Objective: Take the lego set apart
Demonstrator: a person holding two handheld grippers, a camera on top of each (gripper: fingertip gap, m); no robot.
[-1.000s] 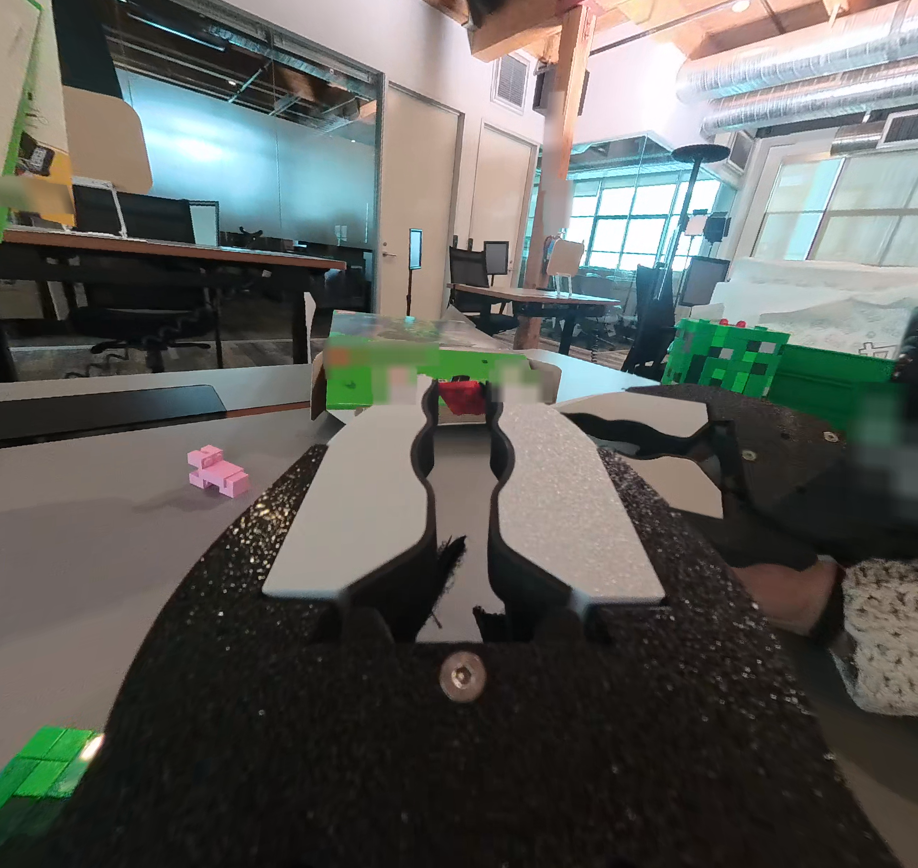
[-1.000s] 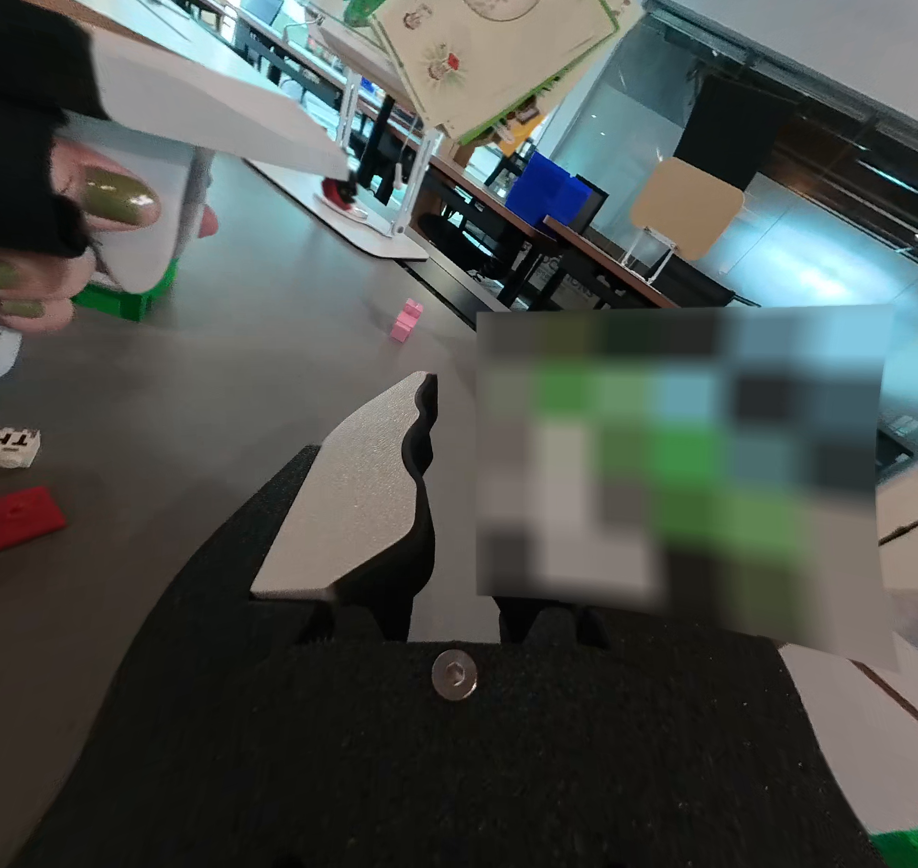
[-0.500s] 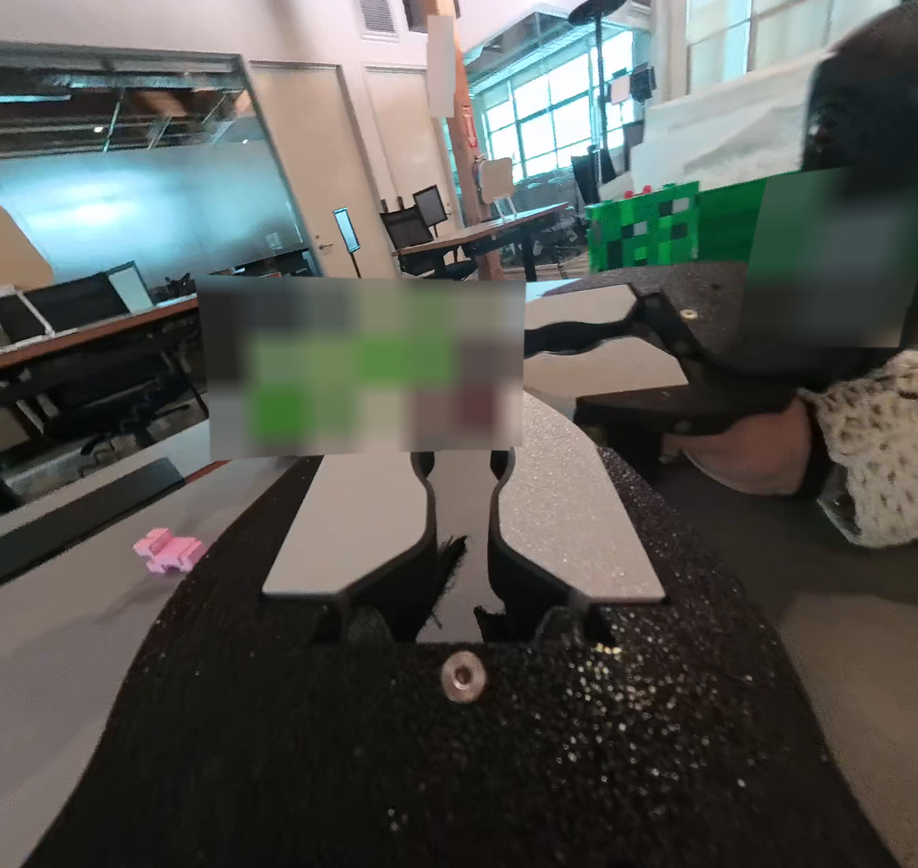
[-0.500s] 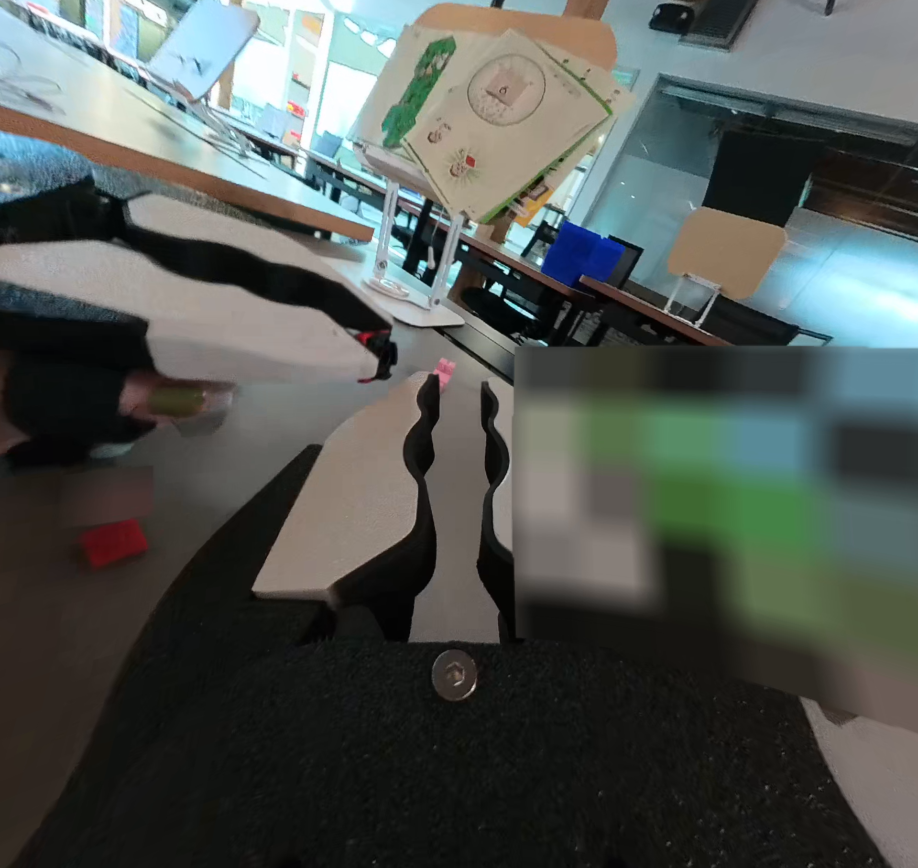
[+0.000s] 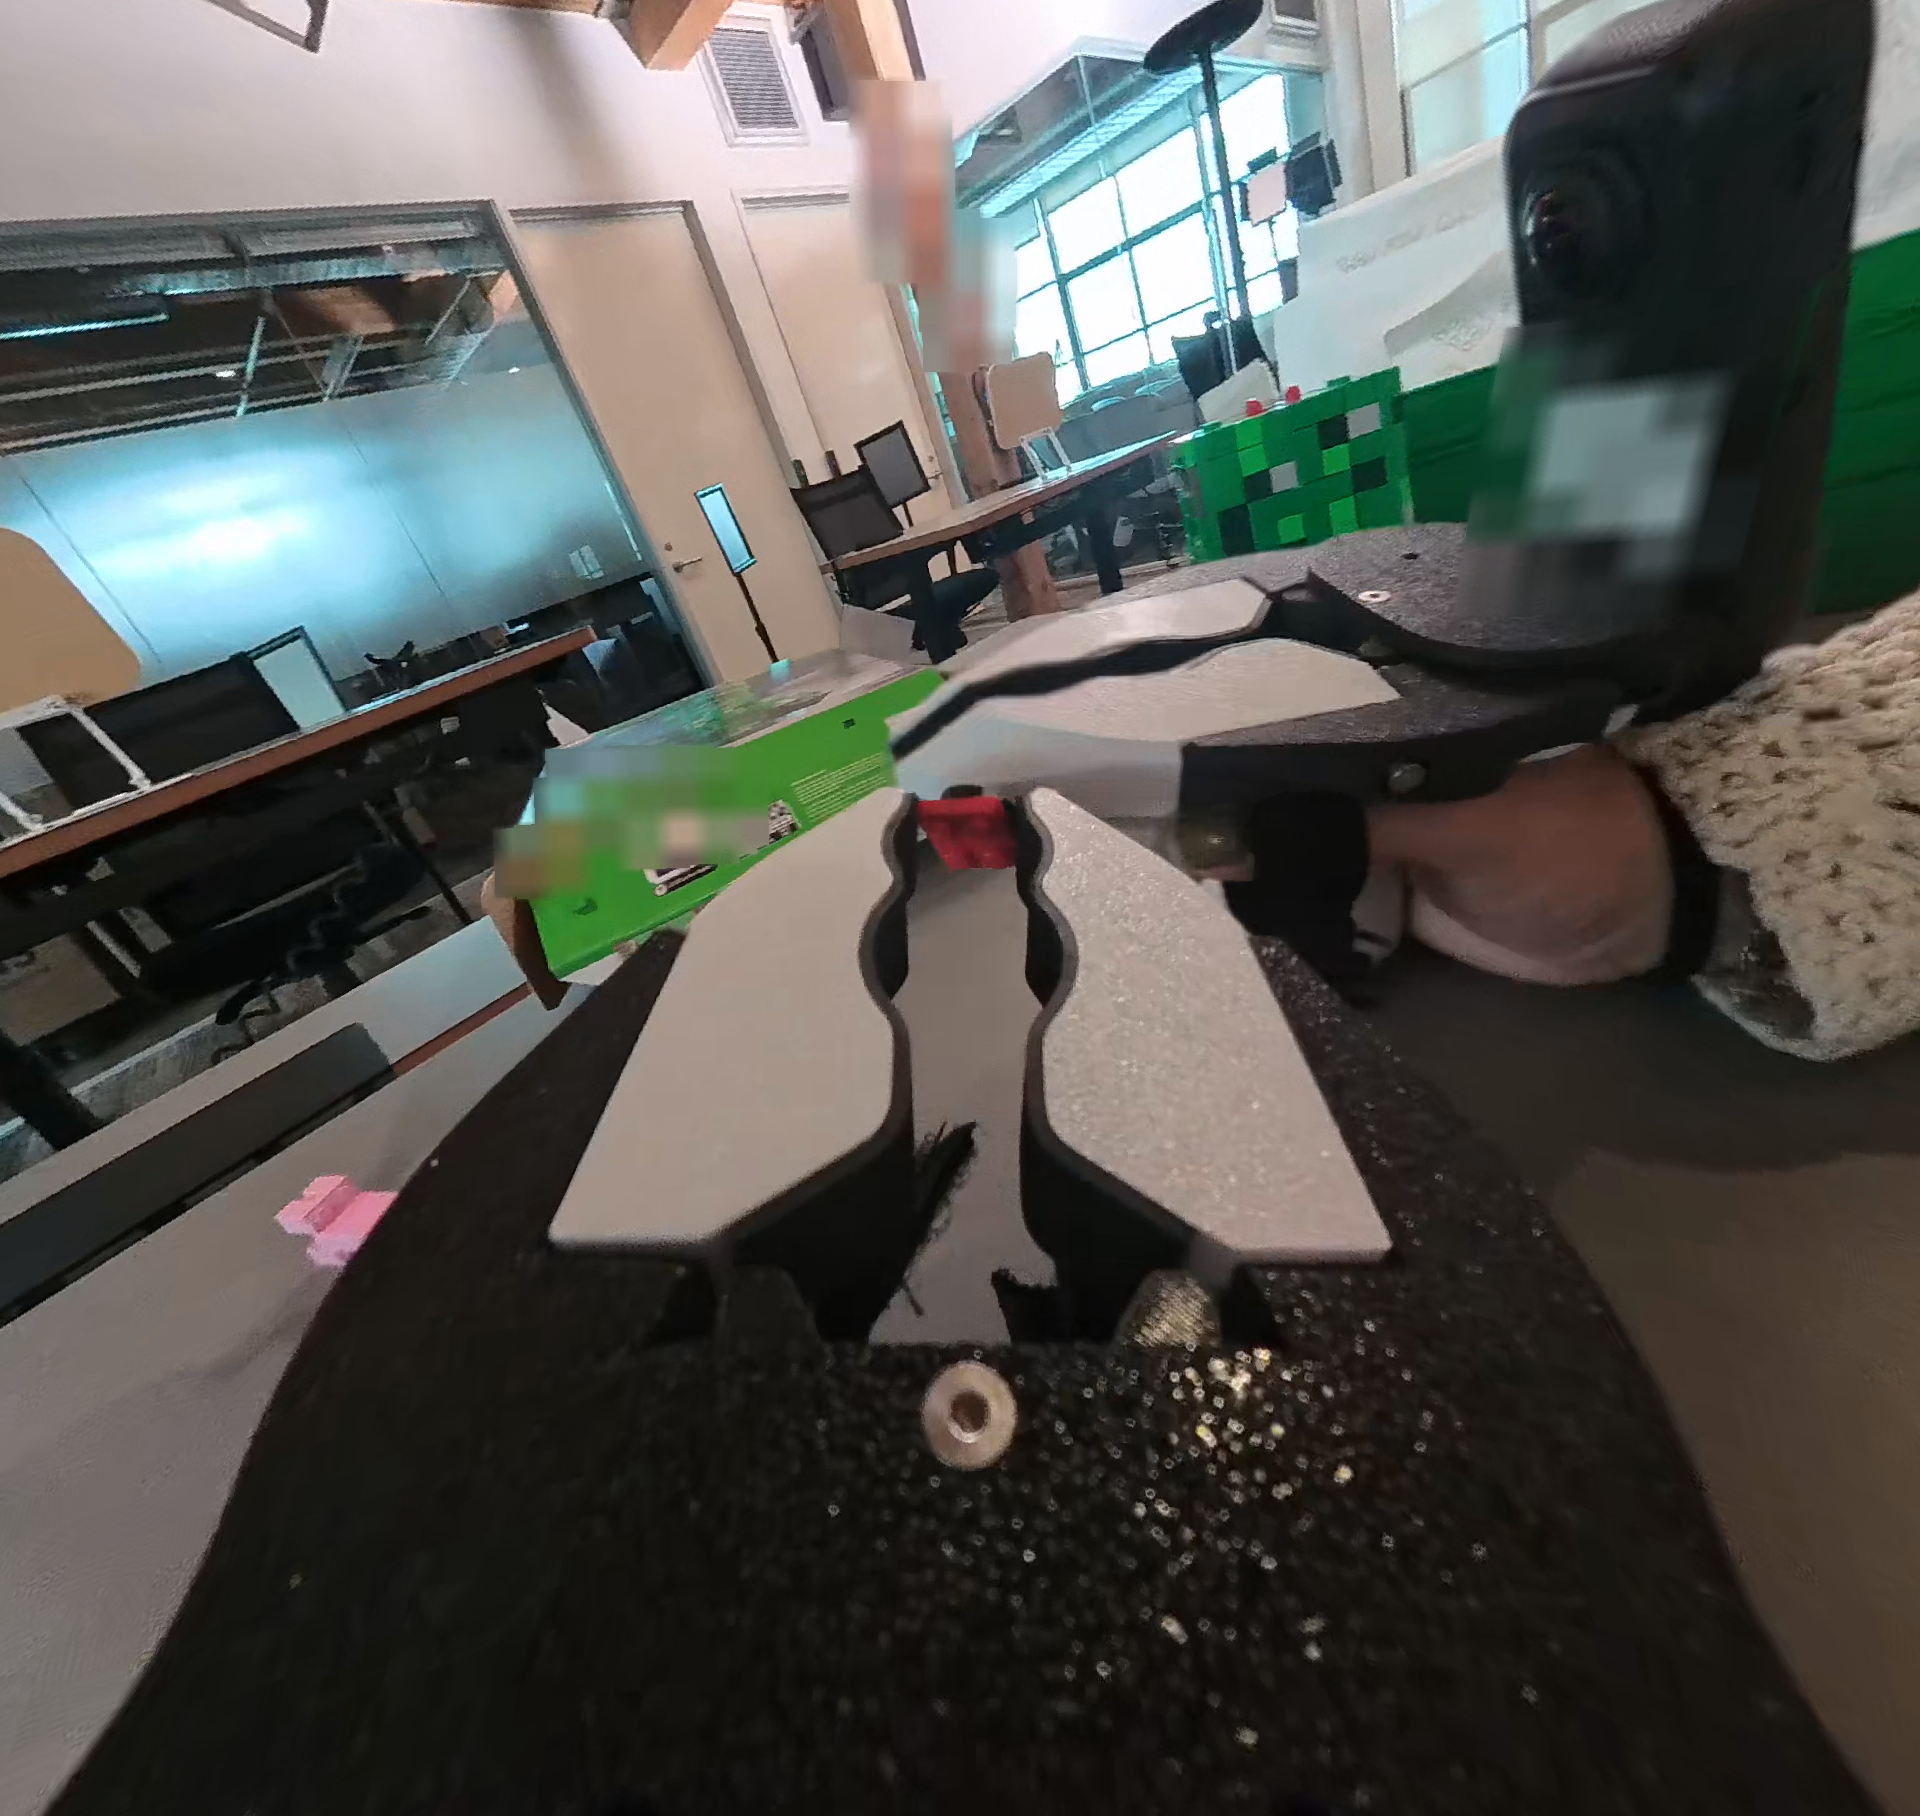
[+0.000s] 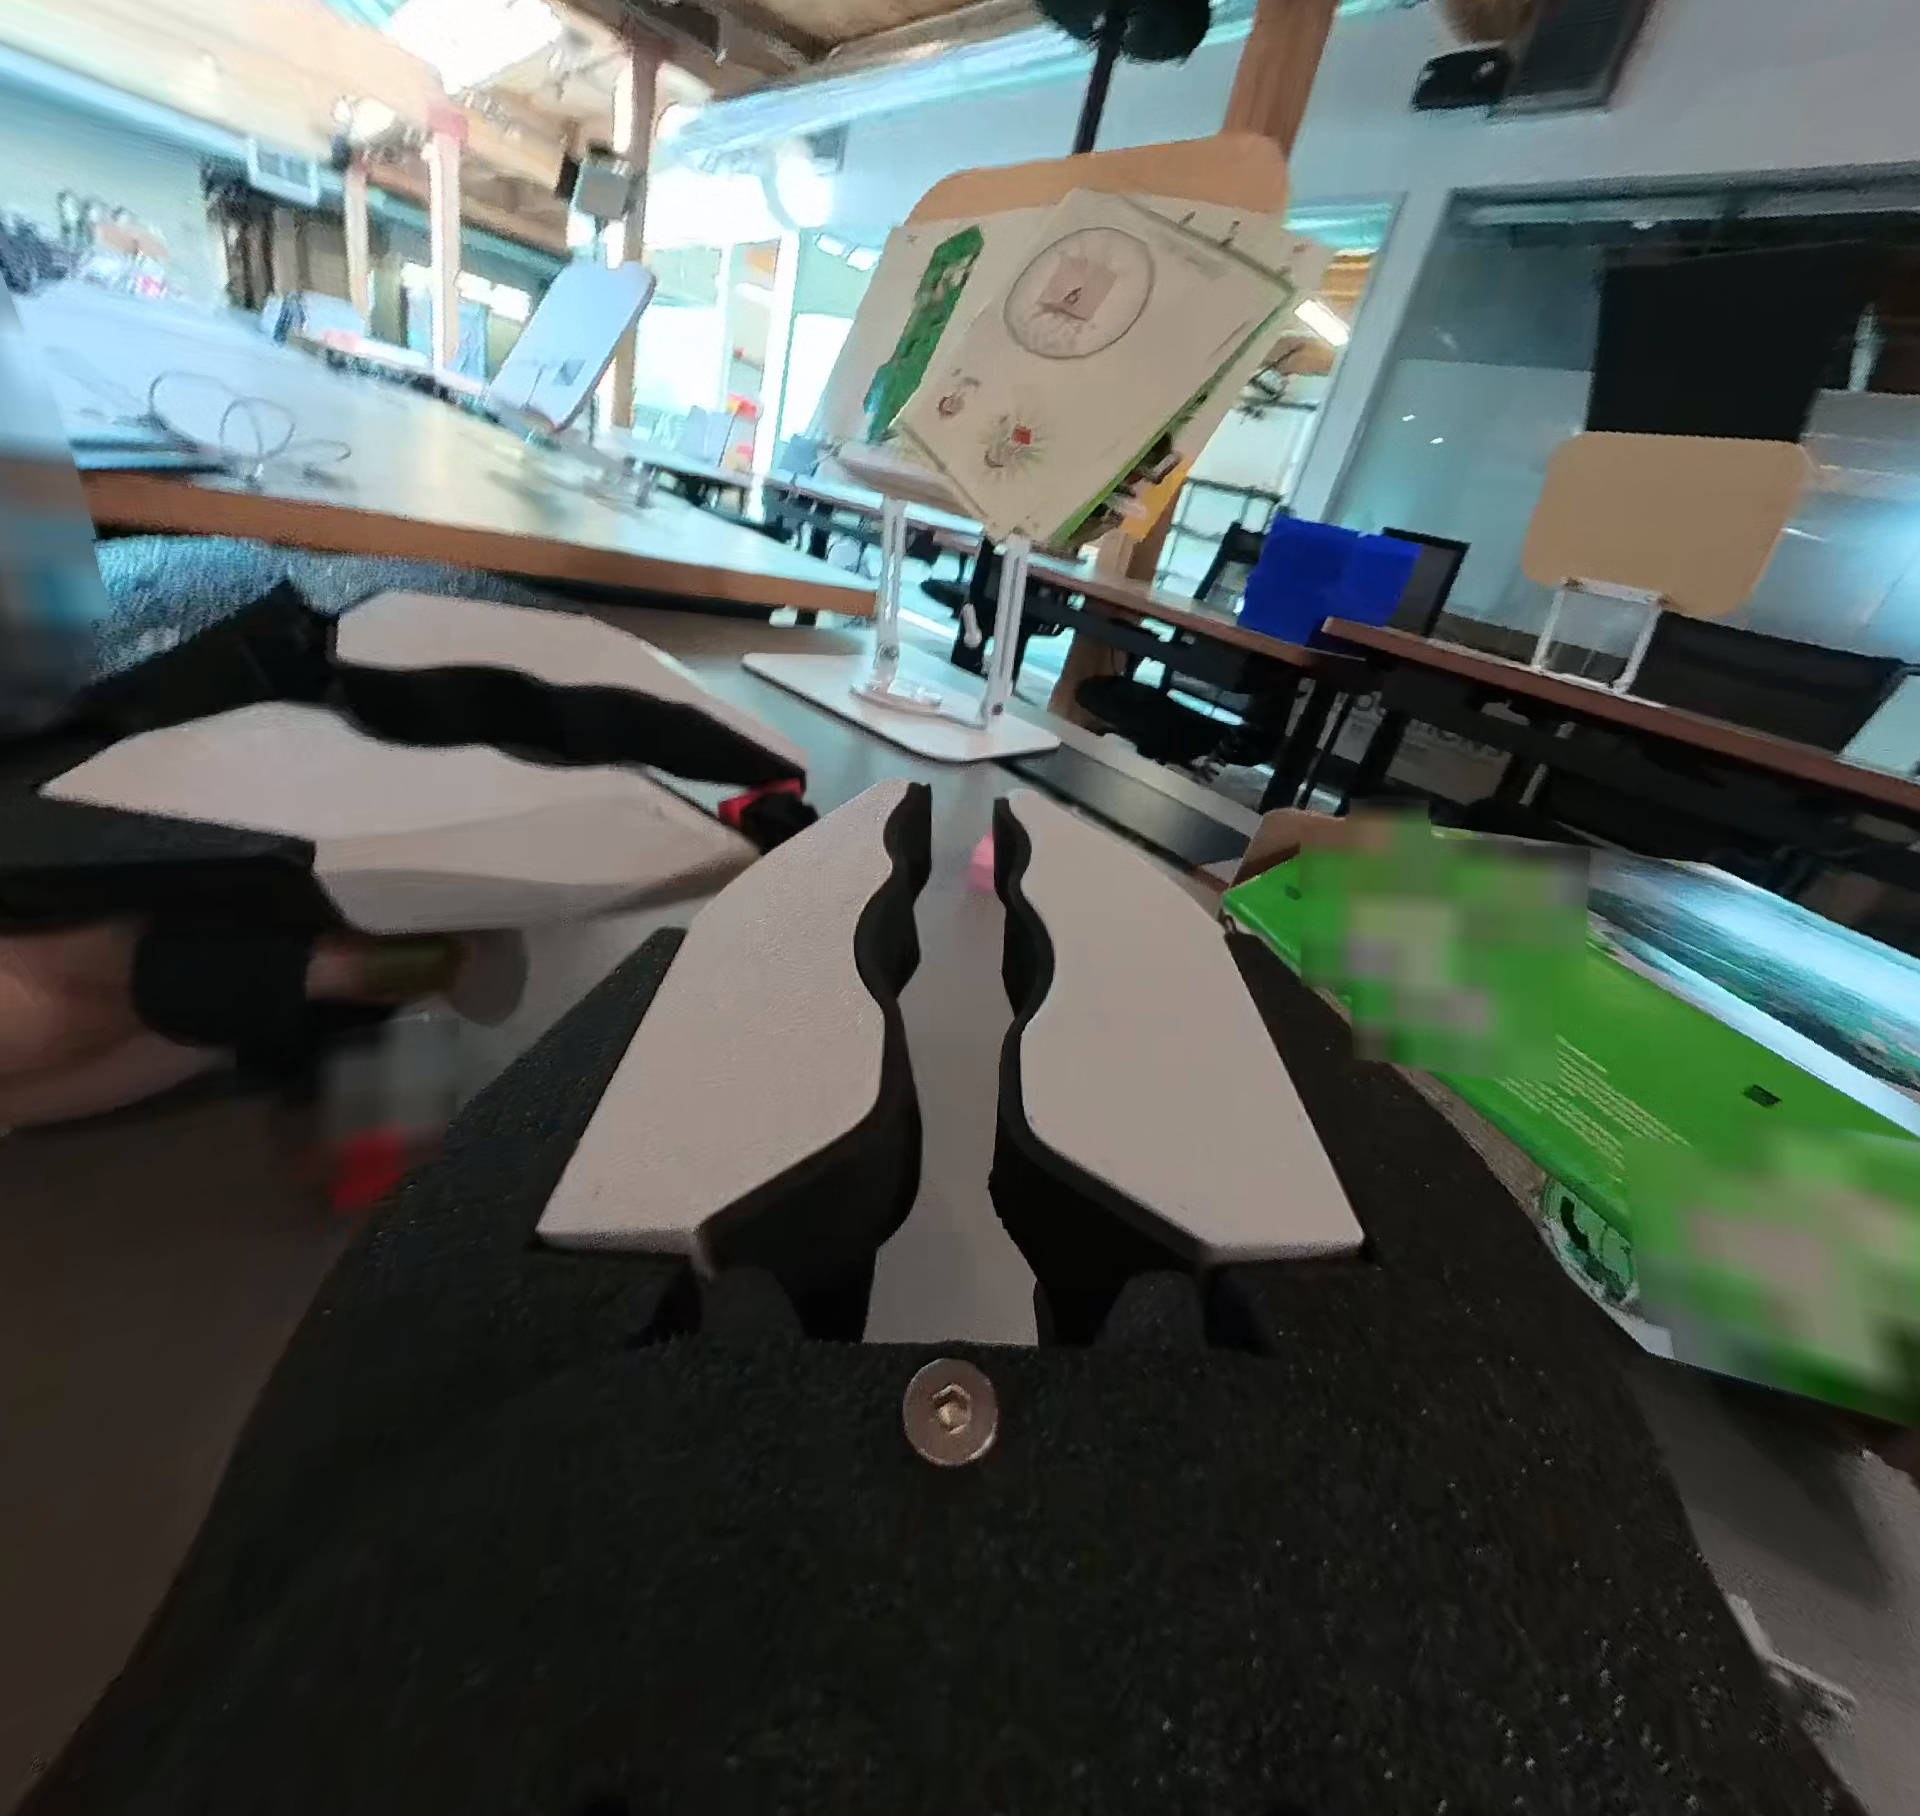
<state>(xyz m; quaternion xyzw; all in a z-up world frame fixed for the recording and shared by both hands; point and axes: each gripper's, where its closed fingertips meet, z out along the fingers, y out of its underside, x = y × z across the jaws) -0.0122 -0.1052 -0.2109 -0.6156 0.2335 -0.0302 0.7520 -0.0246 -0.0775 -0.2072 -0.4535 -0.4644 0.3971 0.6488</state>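
Note:
My left gripper (image 5: 966, 808) is shut on a small red lego piece (image 5: 971, 833), held at its fingertips above the grey table (image 5: 156, 1403). My right gripper (image 6: 956, 805) is narrowly open and empty. In the left wrist view it comes in from the right, held by a hand, with its tips (image 5: 909, 732) just above and behind the red piece. In the right wrist view the left gripper (image 6: 769, 802) lies at the left with the red piece (image 6: 740, 810) at its tips, close to my right fingertips.
A green box (image 5: 727, 810) lies on the table behind the grippers and shows at the right of the right wrist view (image 6: 1558, 1060). A pink lego piece (image 5: 338, 1221) lies farther off. A green block build (image 5: 1299, 478), a loose red brick (image 6: 369, 1158) and a booklet stand (image 6: 1039, 364) are around. Left and right tips are no more than a few centimetres apart.
The right gripper has swung in toward the left gripper's tips and now sits right beside the red piece. The left gripper has kept hold of the red piece.

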